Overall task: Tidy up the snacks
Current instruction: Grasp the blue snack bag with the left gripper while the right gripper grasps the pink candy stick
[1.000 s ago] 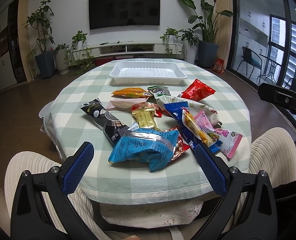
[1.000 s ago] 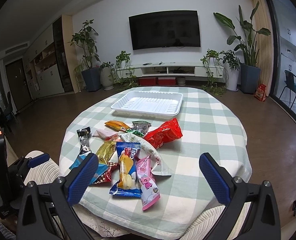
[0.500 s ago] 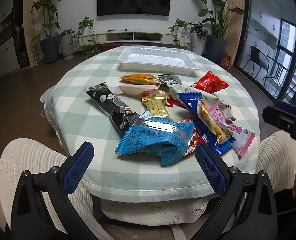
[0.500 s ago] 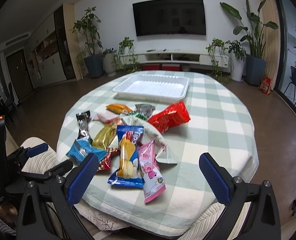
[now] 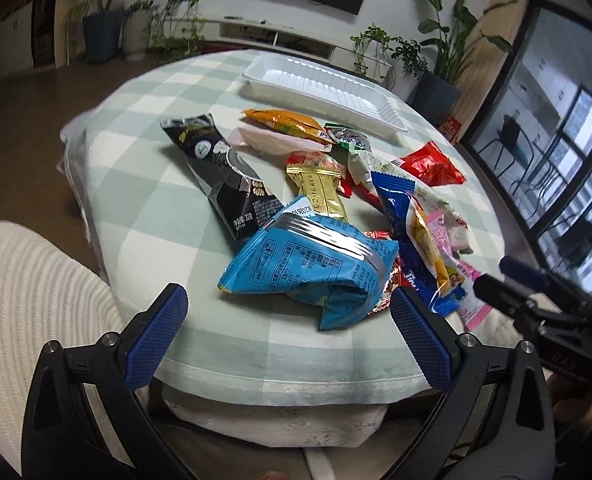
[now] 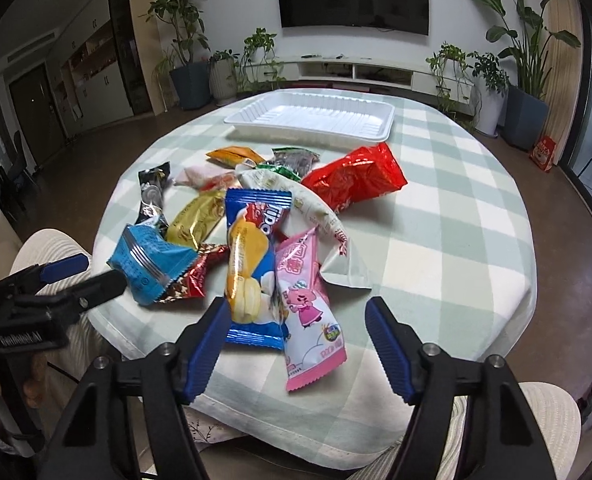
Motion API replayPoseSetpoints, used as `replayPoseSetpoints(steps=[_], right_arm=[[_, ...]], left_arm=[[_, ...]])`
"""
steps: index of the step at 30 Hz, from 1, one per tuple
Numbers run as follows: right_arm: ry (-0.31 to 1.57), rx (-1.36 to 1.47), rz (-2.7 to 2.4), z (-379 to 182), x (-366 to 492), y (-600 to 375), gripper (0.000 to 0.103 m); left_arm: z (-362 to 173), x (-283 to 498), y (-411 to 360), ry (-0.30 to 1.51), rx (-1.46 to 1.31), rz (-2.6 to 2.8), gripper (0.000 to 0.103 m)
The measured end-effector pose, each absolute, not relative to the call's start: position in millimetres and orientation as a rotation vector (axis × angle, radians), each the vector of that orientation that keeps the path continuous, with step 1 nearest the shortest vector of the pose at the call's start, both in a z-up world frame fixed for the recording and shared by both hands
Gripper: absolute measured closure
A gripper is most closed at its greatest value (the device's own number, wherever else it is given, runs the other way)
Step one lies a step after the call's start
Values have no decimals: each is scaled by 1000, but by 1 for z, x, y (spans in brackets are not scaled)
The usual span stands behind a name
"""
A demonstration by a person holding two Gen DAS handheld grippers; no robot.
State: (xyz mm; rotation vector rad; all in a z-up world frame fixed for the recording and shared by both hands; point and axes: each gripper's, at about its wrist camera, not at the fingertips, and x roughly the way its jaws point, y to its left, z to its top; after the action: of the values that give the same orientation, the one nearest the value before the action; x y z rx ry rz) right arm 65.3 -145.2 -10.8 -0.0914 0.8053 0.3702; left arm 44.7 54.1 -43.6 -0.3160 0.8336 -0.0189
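Lying heaped on the near half of the checked tablecloth (image 6: 435, 216), the snack packets include a light blue packet (image 5: 311, 268) nearest the left gripper (image 5: 288, 332) and a pink packet (image 6: 307, 300) beside a dark blue packet (image 6: 252, 256). The white tray (image 6: 315, 116) sits beyond them. The left gripper hangs wide open, holding nothing; the right gripper (image 6: 296, 344), its jaws just closing partway, straddles the pink packet's near end without pressing it.

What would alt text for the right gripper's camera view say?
The open right gripper hovers at the table edge near a pink packet in a heap of snack packets, an empty white tray beyond them.
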Motion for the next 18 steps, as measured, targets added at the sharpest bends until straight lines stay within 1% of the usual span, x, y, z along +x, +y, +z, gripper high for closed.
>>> replayPoseSetpoints(steps=[3, 9, 18], right_arm=[[811, -108, 364, -14, 70, -145, 30], [842, -140, 363, -21, 81, -142, 30], [877, -166, 369, -30, 97, -139, 30]], left_arm=[[-48, 52, 64, 859, -416, -36, 0], [-56, 68, 73, 902, -531, -44, 0], [-58, 84, 70, 914, -535, -6, 0]])
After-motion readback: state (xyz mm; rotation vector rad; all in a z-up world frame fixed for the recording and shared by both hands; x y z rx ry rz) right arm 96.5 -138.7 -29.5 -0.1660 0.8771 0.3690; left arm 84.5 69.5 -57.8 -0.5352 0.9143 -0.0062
